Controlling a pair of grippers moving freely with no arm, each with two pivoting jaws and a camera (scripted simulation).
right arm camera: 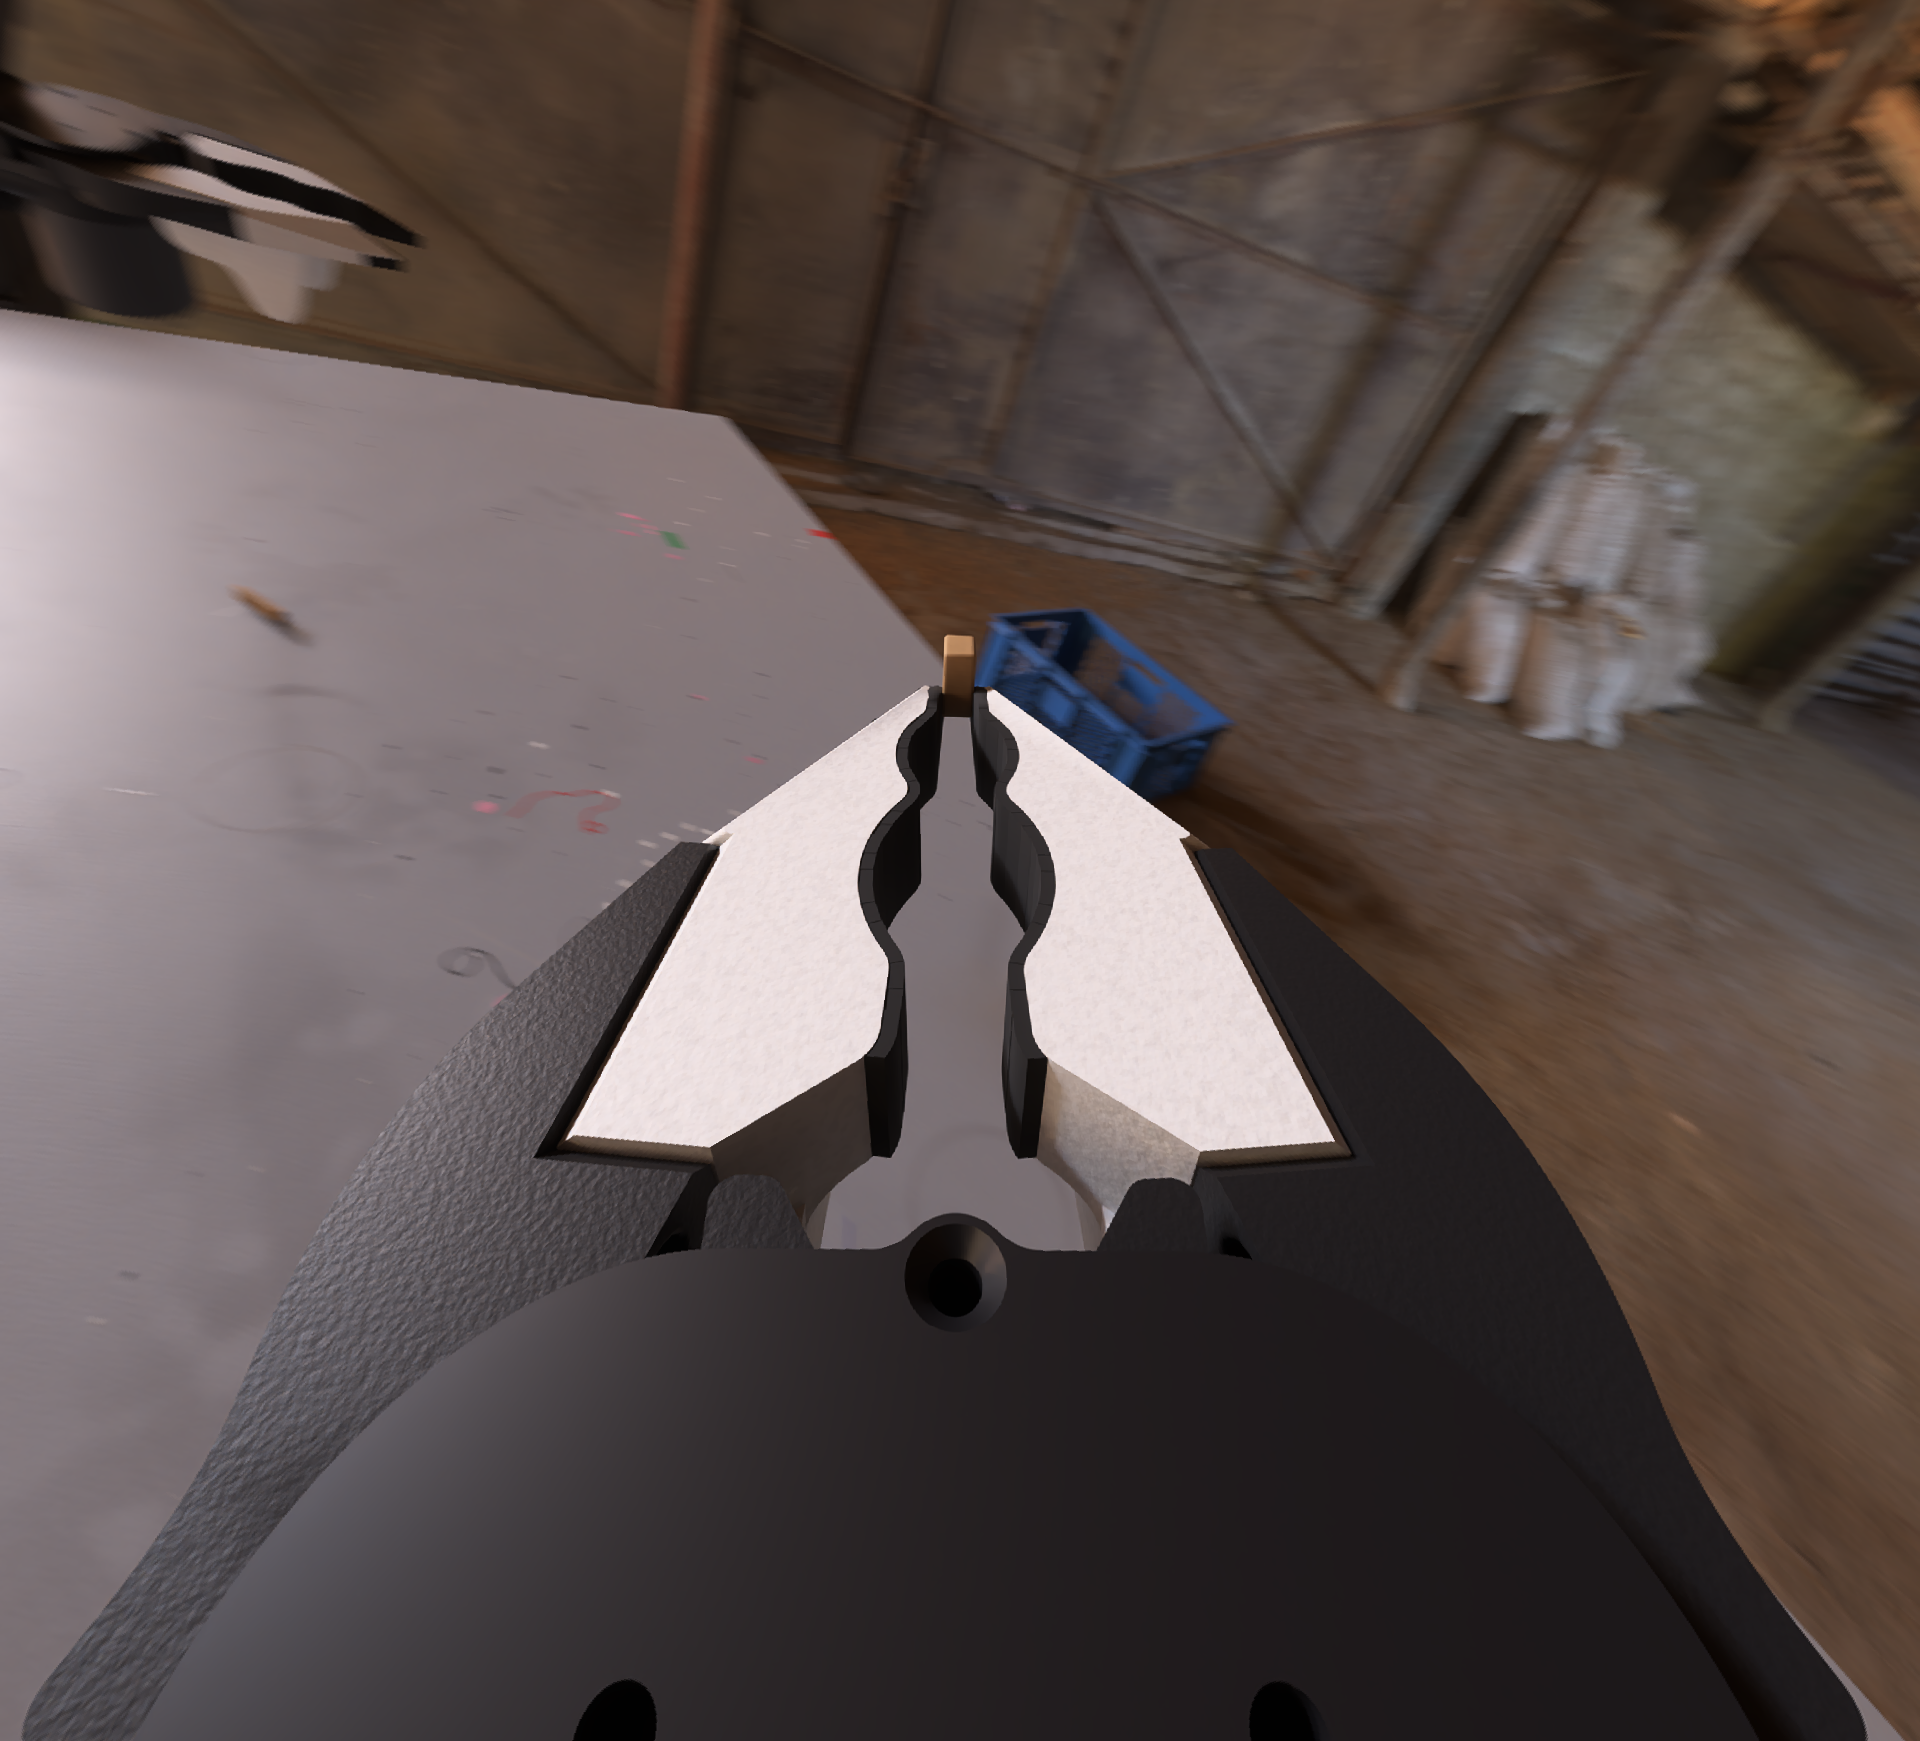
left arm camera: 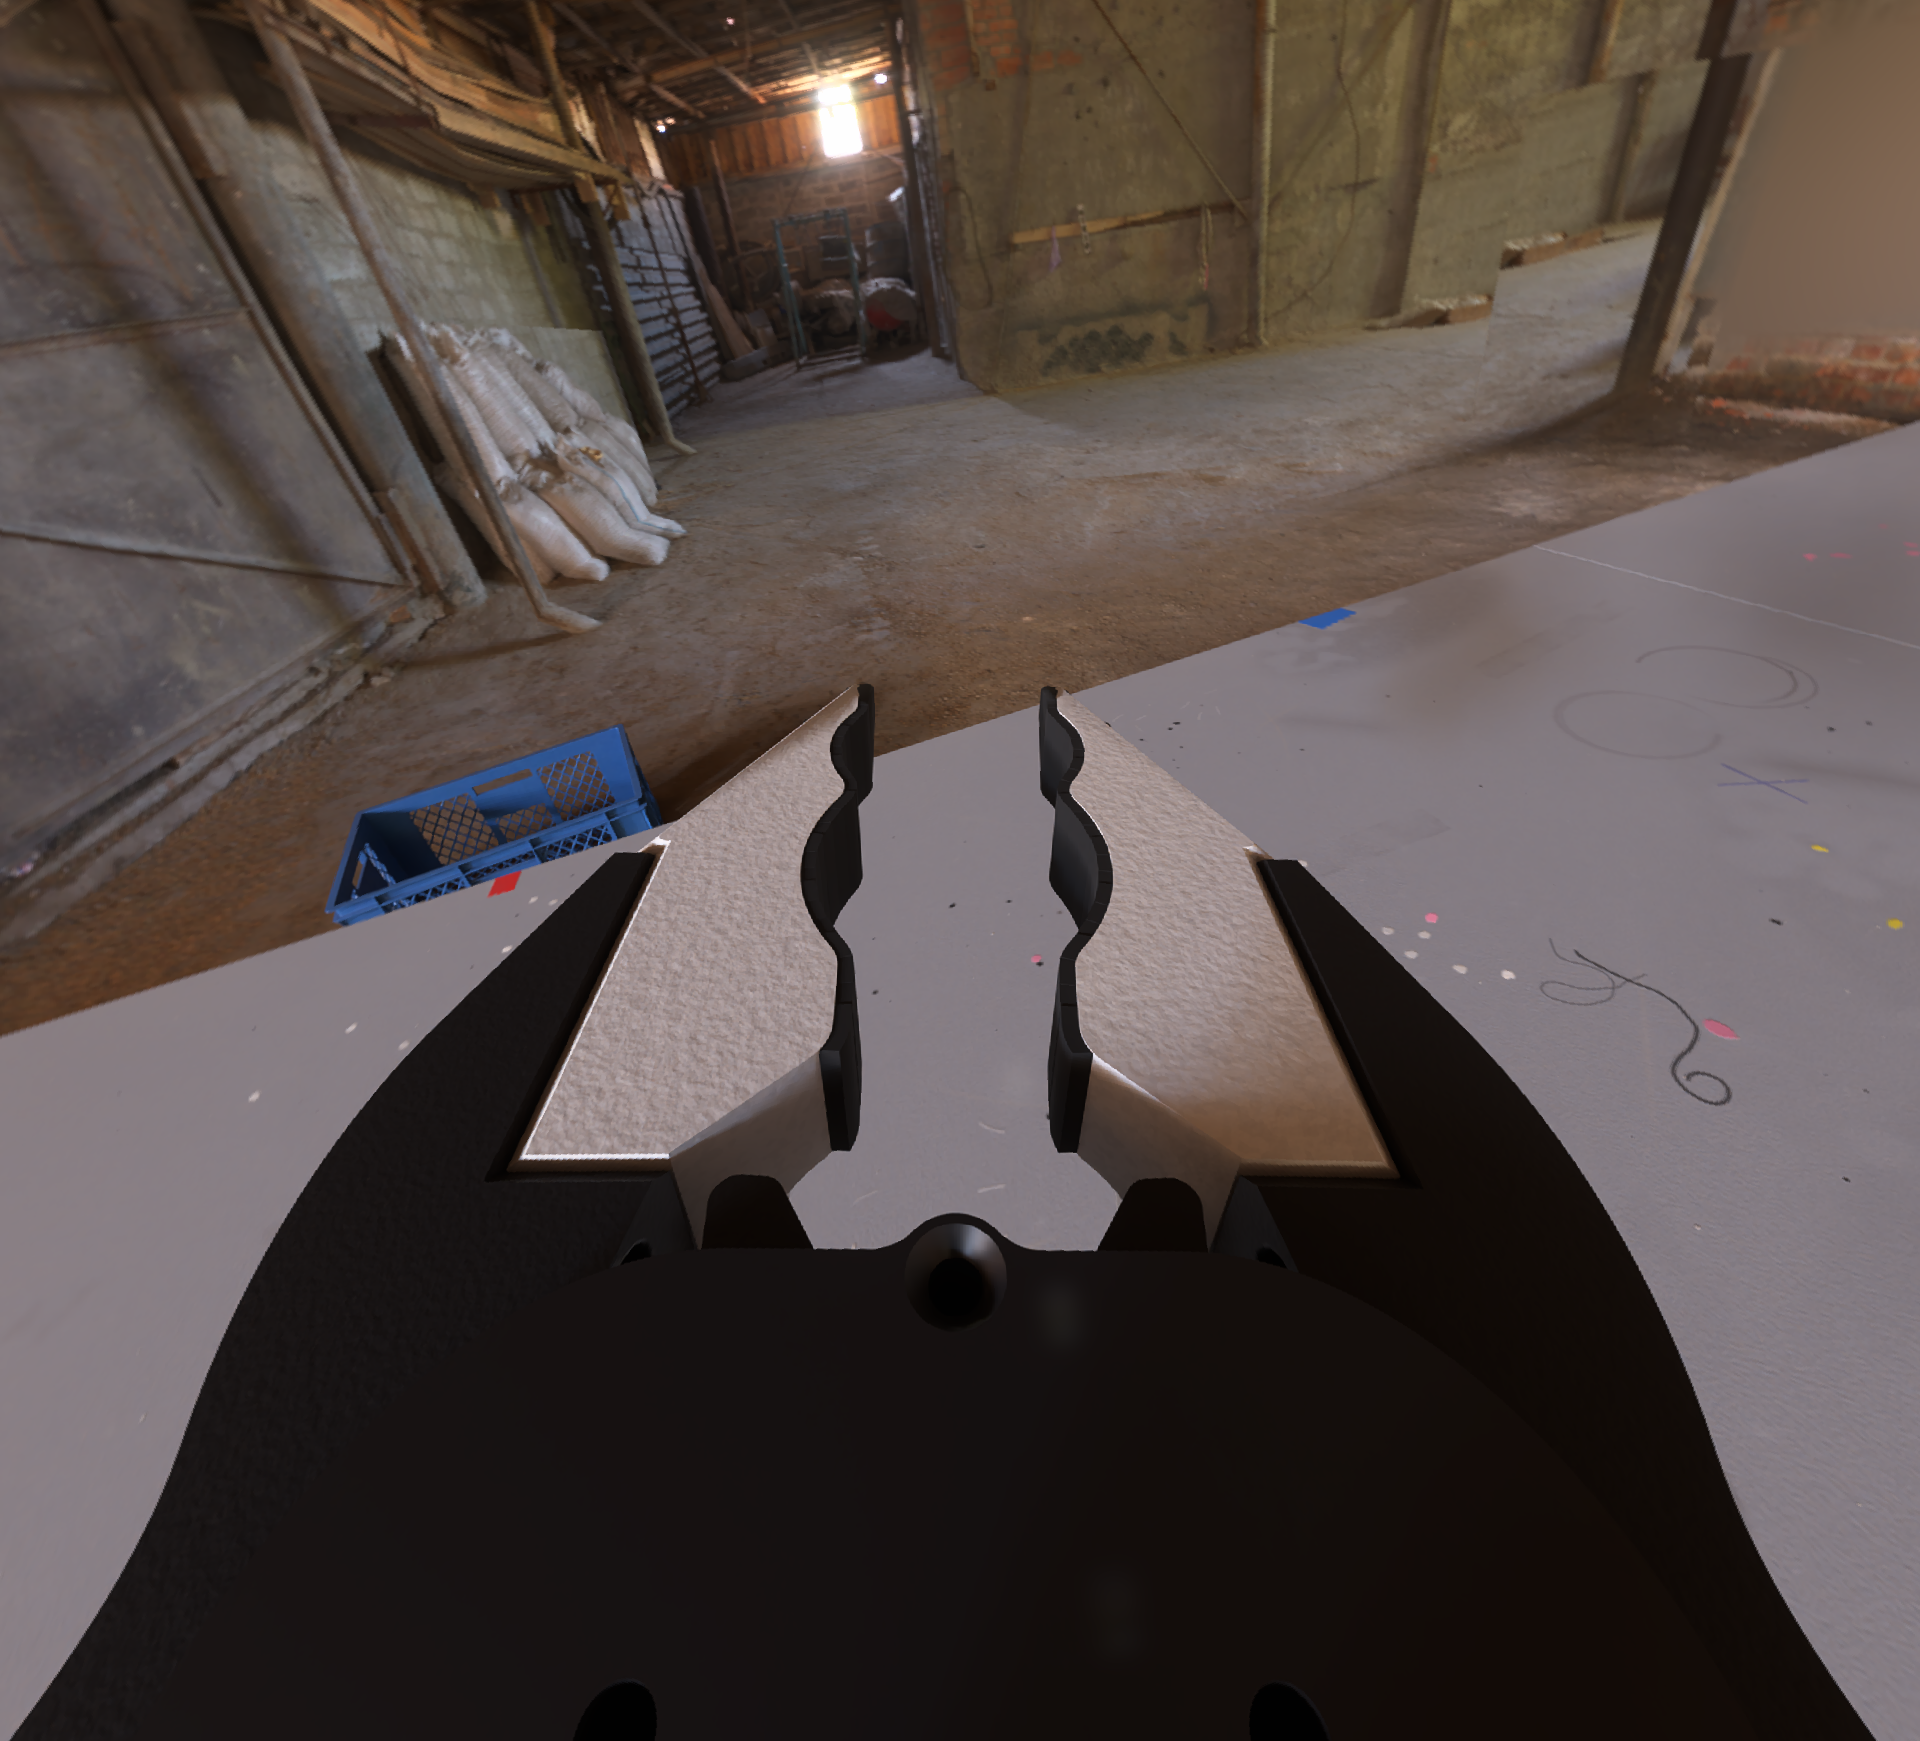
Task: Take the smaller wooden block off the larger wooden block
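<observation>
In the right wrist view my right gripper [right arm camera: 957, 702] is shut on a small tan wooden block [right arm camera: 957, 661] that sticks out past its fingertips, held above the grey table [right arm camera: 312, 548] near its edge. The larger wooden block is not in view. My left gripper [left arm camera: 957, 704] is open and empty above the table [left arm camera: 1558, 860] near its far edge. It also shows, blurred, in the right wrist view [right arm camera: 260, 226] at the upper left, above the table's far side.
A blue plastic crate [left arm camera: 499, 824] stands on the dirt floor beyond the table edge; it also shows in the right wrist view [right arm camera: 1101, 704]. A small brown stick-like mark [right arm camera: 268, 613] lies on the table. White sacks [left arm camera: 540, 455] lean against a wall.
</observation>
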